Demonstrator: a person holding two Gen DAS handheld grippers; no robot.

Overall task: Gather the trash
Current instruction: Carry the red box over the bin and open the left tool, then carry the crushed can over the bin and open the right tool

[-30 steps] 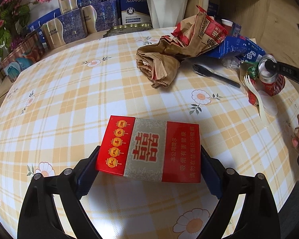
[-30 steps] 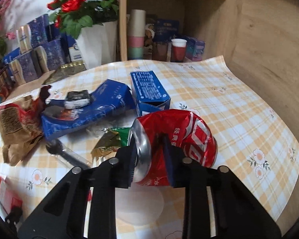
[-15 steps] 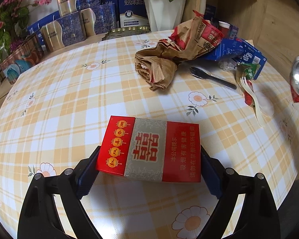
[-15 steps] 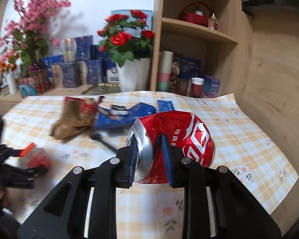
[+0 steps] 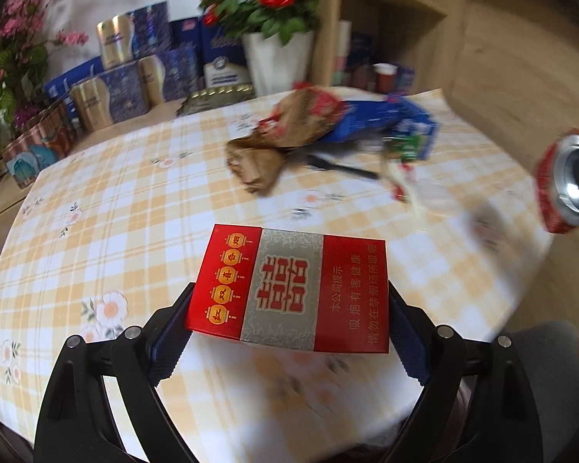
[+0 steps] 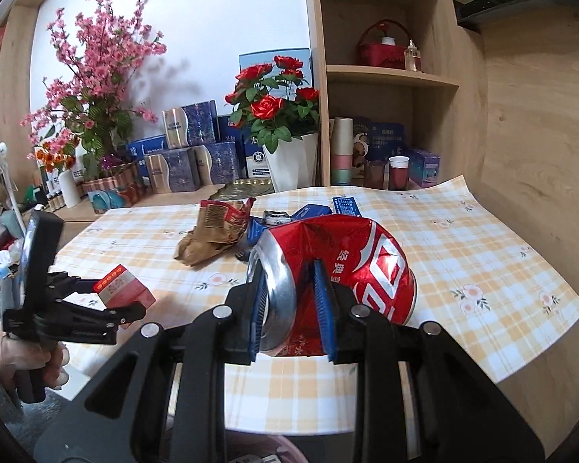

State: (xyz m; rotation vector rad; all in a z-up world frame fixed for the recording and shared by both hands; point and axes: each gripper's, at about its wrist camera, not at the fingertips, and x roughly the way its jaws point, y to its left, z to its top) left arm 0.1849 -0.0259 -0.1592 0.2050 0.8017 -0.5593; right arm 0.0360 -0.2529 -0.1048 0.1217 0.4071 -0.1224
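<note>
Two items carried off table: my left gripper clamps cigarette pack, right gripper pinches crushed can; next I need a bin, none in view.

I see even, bright daylight. Left wrist view: far counter smeared by motion blur. Right wrist view sharp; flower shadows on the wall. Fisheye bends and darkens both edges.

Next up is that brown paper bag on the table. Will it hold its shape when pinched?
Probably not: the brown paper bag is crumpled and folded, so it should flex and sag. It looks flat and empty, so likely light. Its wrinkled paper should grip well.
</note>
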